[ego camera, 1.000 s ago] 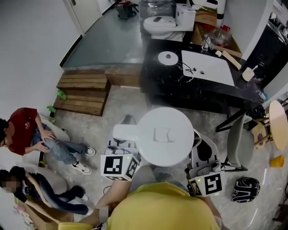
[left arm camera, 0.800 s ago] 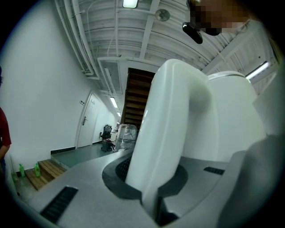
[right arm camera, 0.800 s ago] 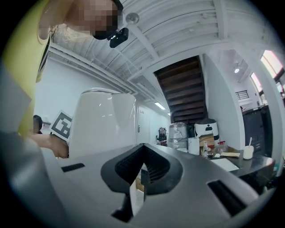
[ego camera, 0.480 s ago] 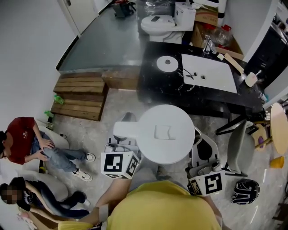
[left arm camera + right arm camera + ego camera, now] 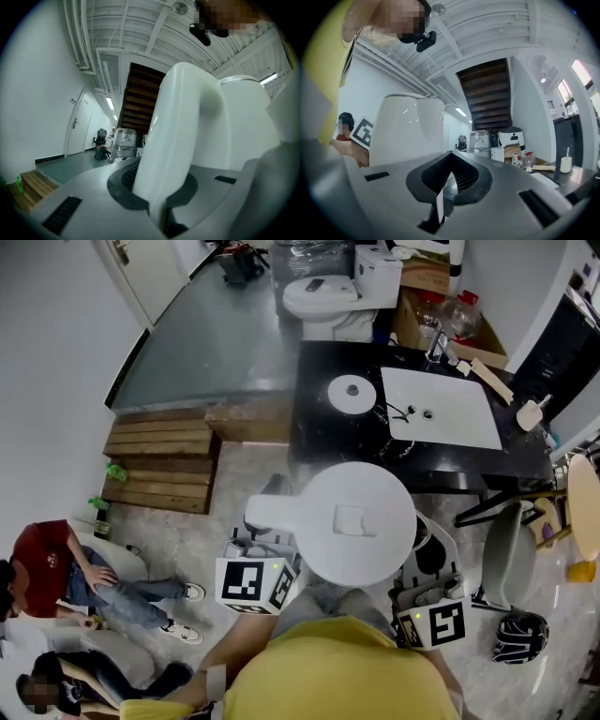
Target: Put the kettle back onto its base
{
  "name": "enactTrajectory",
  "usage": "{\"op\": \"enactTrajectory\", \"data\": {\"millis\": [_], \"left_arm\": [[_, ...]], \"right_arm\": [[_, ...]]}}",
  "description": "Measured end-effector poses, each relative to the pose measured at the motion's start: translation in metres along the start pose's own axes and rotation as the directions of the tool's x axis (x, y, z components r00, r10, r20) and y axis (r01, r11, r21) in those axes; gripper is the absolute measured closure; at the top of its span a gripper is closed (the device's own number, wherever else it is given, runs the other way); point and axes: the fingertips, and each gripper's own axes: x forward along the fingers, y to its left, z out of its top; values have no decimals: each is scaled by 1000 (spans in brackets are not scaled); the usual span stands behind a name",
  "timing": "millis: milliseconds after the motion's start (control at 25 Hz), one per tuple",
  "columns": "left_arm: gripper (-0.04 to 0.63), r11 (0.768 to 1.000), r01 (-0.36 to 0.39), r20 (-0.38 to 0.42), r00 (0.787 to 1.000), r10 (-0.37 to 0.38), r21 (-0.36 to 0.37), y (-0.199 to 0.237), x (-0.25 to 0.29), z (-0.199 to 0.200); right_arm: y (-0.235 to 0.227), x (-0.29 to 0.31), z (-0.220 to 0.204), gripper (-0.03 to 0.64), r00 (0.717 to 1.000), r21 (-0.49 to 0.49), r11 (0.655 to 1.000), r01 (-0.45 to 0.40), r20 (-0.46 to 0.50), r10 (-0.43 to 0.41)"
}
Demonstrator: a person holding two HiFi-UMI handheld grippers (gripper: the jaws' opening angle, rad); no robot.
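Note:
The white kettle [image 5: 352, 521] hangs in the air in the head view, seen from above, short of the black counter [image 5: 319, 427]. My left gripper [image 5: 269, 518] is shut on the kettle's handle [image 5: 183, 140], which fills the gap between its jaws in the left gripper view. The round white base [image 5: 352, 393] lies on the counter, left of the white sink [image 5: 441, 409], with nothing on it. My right gripper [image 5: 419, 540] is beside the kettle's right side, jaws shut with nothing in them; in the right gripper view the kettle [image 5: 408, 126] rises to the left of the gripper [image 5: 443, 197].
A white toilet [image 5: 323, 296] stands behind the counter. A wooden pallet [image 5: 164, 460] lies on the floor at left. Two people sit at the lower left [image 5: 56, 568]. A grey chair [image 5: 506, 554] and a dark helmet [image 5: 520, 636] are at the right.
Both grippers and the kettle have moved forward towards the counter; the base and the sink now lie nearer the kettle in the head view. The grip on the handle is unchanged.

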Motion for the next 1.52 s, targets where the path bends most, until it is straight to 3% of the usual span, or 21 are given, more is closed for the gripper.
{"op": "enactTrajectory", "data": {"millis": [320,1000,1520], "left_arm": [[565,1000,6,-20,1000,-6,-16,13,42,-8],[565,996,-90,2,996,90,-15,7,135,-8],[563,994,-110,-15,994,109,-28,22,190,-15]], "right_arm": [[-22,36,-8,612,1000,1,1000,11,-20,-11],[-110,110,-12,612,997,15,997,-75,5,75],[-138,154,-22,612,996,38,996,-86,-16,87]]}}
